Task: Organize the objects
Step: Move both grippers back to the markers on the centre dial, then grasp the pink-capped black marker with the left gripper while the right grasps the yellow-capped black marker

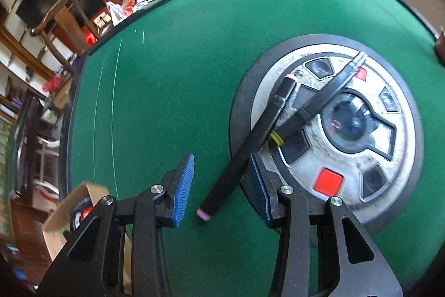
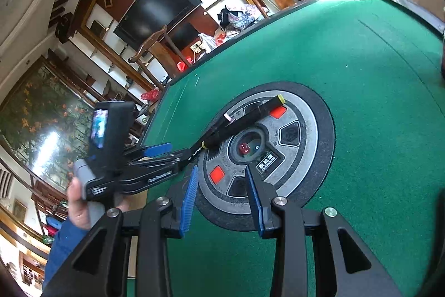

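Fingers of the left gripper (image 1: 225, 187) stand apart, blue pads straddling the near end of a black marker (image 1: 244, 152) with pink caps, not pressing it as far as the left wrist view shows. That marker lies half on the green table (image 1: 172, 74), half on the round centre panel (image 1: 347, 130), crossed by a second black pen (image 1: 328, 91) with a yellow band. Step looks like the approach to a first pick; next the pads need to settle lower around the barrel and close squarely, without rolling the crossed pen. Right gripper (image 2: 222, 199) hangs open and empty over the panel's near edge, well short of the pens. A cardboard box (image 1: 75, 210) at the left edge is cut off, its contents unclear; pen tips are blurred.
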{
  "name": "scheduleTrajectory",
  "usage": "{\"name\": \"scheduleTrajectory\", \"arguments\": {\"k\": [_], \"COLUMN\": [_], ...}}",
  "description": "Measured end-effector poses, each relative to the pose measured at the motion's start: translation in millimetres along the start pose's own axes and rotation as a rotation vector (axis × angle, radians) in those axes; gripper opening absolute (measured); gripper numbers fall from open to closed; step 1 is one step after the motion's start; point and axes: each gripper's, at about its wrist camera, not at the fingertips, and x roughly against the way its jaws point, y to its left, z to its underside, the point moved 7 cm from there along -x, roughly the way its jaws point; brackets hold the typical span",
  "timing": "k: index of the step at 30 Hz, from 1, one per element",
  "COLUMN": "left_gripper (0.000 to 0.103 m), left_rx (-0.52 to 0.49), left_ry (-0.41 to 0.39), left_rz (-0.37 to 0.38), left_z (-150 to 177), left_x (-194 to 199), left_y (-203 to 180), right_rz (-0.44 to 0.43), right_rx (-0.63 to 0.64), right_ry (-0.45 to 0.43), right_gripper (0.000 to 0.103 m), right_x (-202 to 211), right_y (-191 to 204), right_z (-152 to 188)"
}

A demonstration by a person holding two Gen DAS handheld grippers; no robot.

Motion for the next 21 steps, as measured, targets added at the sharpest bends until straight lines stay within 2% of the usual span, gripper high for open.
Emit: {"name": "scheduleTrajectory", "arguments": {"k": [4,6,8,12,16,21], "left_gripper": [0.039,0.023,0.016,0.014,0.014,0.014], "left_rx": [-0.007,-0.003,0.01,0.079,0.187,0.352], "left_ry": [0.019,0.018,0.024,0.036,0.047,0.043], "left_rz": [0.003,0.008,0.001,-0.003,0.017,0.093], "left_z": [-6,-10,-11,-5,20,82], "left_x": [-10,-11,-11,-8,4,38], "left_y": [-3,-4,-5,-4,-11,-19], "right_rz": [-0.01,-0.008,-0.007,-0.011,-0.006,0.018], "right_rx": [-0.008,-0.007,-0.011,-0.022,-0.021,-0.013], "right_ry": [0.005,0.005,0.006,0.009,0.004,0.005], "right_gripper": [0.035,0.035,0.035,0.035,0.035,0.035], "right_x": [0,-1,0,1,2,0], "right_y": [0,-1,-2,-4,-5,-10], "right_z": [1,1,1,1,-1,-3]}}
